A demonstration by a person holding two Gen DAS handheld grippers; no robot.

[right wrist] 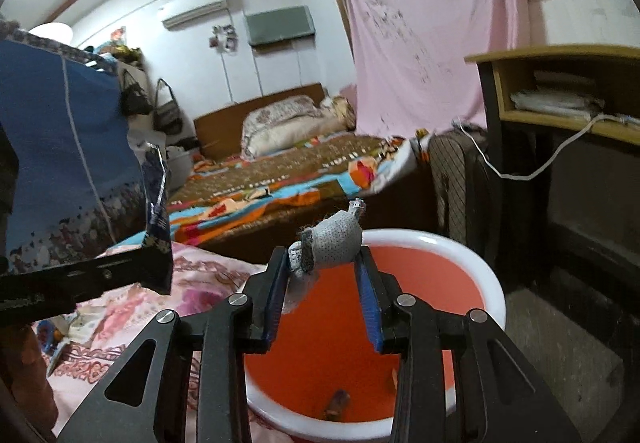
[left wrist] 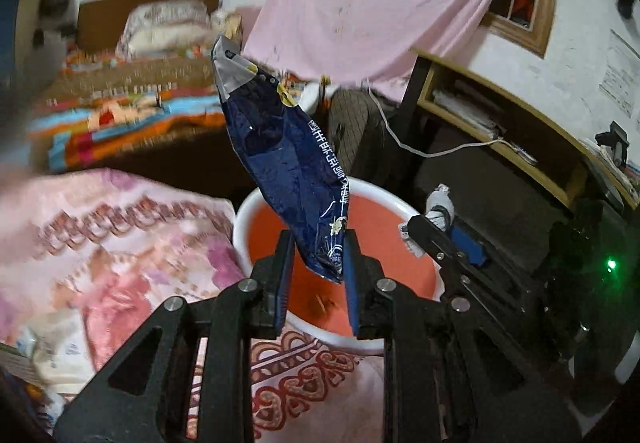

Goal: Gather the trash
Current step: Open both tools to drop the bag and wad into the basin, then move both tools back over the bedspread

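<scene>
The red basin [right wrist: 432,279] with white rim holds a few small brown scraps, too blurred to identify. The left gripper [left wrist: 318,263] pinches the lower end of a dark blue wrapper [left wrist: 280,159]; its long axis rises up-left above the basin. The right gripper [right wrist: 324,267] has a crumpled grey wad [right wrist: 332,243] between its fingers, over the basin; the grip is unclear.

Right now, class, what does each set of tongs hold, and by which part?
Left tongs: dark blue snack wrapper, pinched at its lower end. Right tongs: crumpled grey-white wad, gripped across its middle.
</scene>
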